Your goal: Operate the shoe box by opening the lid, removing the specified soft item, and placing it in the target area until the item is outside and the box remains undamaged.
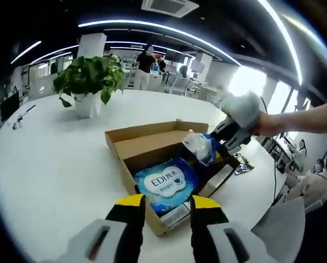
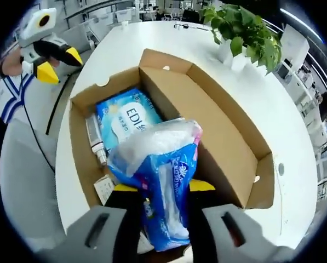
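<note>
Shoe box: a brown cardboard shoe box (image 1: pixel 152 148) (image 2: pixel 229 137) is seen standing on the white surface (image 1: pixel 53 164) (image 2: pixel 284 109), its lid folded back and lying open.
Contents: a blue wipes pack (image 1: pixel 166 183) (image 2: pixel 125 118) lettered "EDI" is laid flat inside; a slim tube (image 2: pixel 95 139) is tucked along one wall beside it.
Soft item: a blue-and-clear plastic soft pack (image 2: pixel 160 175) (image 1: pixel 199 145) is held raised above the box interior, over the end opposite the lid.
Right gripper: the right gripper (image 2: pixel 158 200) (image 1: pixel 229 137) has its jaws clamped on the soft pack, which is pinched between the yellow tips.
Left gripper: the left gripper (image 1: pixel 166 205) (image 2: pixel 56 63) is held apart, its jaws spread with nothing between them, just short of the box's near end.
Background: a potted plant (image 1: pixel 89 79) (image 2: pixel 242 30) is set on the surface beyond the box.
</note>
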Tool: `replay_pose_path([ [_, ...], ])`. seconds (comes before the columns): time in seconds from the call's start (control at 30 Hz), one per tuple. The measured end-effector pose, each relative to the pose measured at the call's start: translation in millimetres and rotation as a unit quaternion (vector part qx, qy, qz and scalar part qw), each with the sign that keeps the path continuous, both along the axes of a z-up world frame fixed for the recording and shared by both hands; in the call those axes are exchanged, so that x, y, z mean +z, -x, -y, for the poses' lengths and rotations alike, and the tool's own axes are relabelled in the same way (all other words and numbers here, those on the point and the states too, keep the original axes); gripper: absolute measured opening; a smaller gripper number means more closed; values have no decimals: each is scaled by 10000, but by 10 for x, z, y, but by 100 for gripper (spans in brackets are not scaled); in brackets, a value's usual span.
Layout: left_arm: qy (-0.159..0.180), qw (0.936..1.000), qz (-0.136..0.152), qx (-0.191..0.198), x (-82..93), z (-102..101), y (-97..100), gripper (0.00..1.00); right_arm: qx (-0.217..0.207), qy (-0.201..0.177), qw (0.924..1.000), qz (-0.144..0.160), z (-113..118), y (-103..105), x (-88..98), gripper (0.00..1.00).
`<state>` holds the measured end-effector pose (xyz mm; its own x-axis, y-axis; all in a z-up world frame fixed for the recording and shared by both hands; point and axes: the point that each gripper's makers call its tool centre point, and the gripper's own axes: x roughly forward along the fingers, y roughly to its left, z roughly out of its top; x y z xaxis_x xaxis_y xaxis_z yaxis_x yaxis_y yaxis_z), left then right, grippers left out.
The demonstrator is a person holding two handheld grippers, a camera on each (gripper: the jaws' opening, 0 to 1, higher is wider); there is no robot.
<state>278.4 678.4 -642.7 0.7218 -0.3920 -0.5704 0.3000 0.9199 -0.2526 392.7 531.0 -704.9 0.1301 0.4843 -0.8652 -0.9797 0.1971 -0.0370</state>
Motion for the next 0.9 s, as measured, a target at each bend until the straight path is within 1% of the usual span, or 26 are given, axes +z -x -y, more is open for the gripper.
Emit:
replay_pose_path([
  [0.13, -2, 10000, 16, -48, 27, 28, 7, 32, -92, -119, 9999, 24, 25, -7, 98, 27],
  [0.2, 3, 10000, 35, -65, 48, 42, 1, 32, -144, -171, 9997, 25, 37, -21, 119, 27],
  [0.3, 15, 9999, 59, -85, 70, 65, 4, 32, -214, -275, 9994, 67, 53, -29, 209, 27],
  [0.43, 18, 9999, 69, -135, 78, 100, 4, 32, -277, -356, 9989, 138, 88, -35, 310, 27],
  [0.53, 17, 9998, 91, -174, 102, 120, 1, 32, -336, -391, 9985, 173, 127, -47, 348, 27],
  [0.7, -7, 9996, 128, -253, 139, 148, -54, 32, -400, -488, 9976, 301, 181, -60, 484, 27],
  [0.9, -21, 9991, 189, -368, 197, 245, -117, 32, -452, -550, 9966, 419, 273, -58, 609, 27],
])
